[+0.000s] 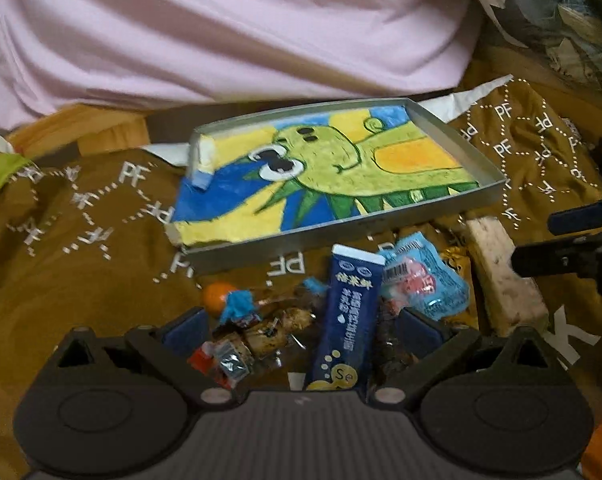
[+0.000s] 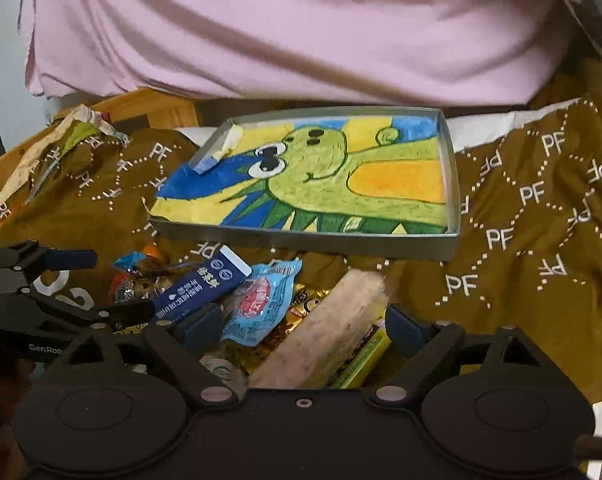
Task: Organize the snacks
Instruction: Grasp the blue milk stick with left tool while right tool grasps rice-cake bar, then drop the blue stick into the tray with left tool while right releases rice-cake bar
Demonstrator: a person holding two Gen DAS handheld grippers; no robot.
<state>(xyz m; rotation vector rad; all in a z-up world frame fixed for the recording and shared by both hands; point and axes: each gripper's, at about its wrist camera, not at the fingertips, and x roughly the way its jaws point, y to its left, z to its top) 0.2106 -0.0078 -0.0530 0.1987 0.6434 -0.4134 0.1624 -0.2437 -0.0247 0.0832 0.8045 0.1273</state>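
The snacks lie heaped on the brown cloth, just in front of the shallow tray, presumably awaiting transfer into it. The left gripper hovers spread wide over the dark blue packet, grasping nothing. The right gripper straddles the pale bar, equally wide and empty. The tray's raised near rim demands a lift-over. Open cloth lies to the right.

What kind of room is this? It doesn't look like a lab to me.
Probably a home, perhaps a bedroom or living room. A brown patterned cloth covers the surface, a child-style dinosaur drawing lines the metal tray, and loose snack packets lie beside it. A pink fabric lies behind, possibly bedding.
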